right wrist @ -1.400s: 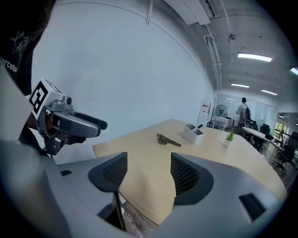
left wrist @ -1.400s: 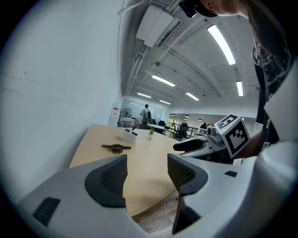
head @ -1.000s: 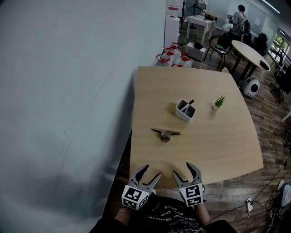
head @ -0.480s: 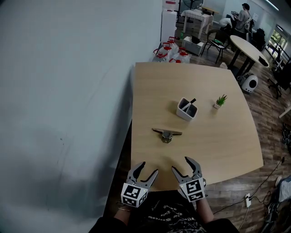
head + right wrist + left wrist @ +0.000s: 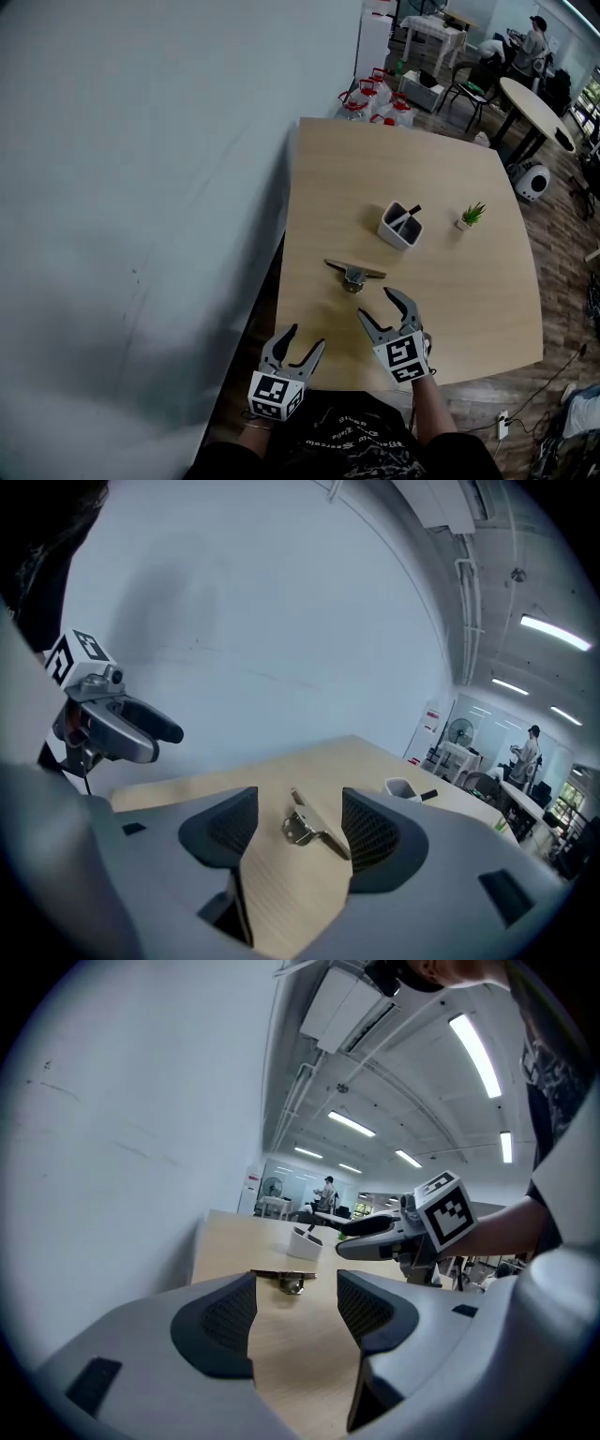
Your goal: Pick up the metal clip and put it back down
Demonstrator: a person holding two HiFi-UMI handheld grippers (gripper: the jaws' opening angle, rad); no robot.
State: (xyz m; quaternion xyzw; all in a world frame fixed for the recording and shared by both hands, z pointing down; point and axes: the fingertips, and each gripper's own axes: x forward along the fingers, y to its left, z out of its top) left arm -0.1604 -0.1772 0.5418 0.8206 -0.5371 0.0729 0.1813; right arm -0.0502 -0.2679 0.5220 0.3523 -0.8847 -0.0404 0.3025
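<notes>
While the metal clip (image 5: 354,273) lies flat on the pale wooden table (image 5: 469,300), neither claw has hold of it. The clip is silvery and shiny: a long, thin flat bar set crosswise to the person, with a small rounded, folded piece hanging from its middle on the near side. It rests about mid-table, between the grippers and a white holder (image 5: 400,226) with a dark pen in it; a small green plant (image 5: 472,216) stands to that holder's right. The right gripper (image 5: 374,305) hovers near the clip, its jaws spread wide and empty, the clip showing through the gap on the wood beyond them, untouched. The left gripper (image 5: 307,336) sits farther back at the table's near edge, jaws likewise released, only bare tabletop between them.
</notes>
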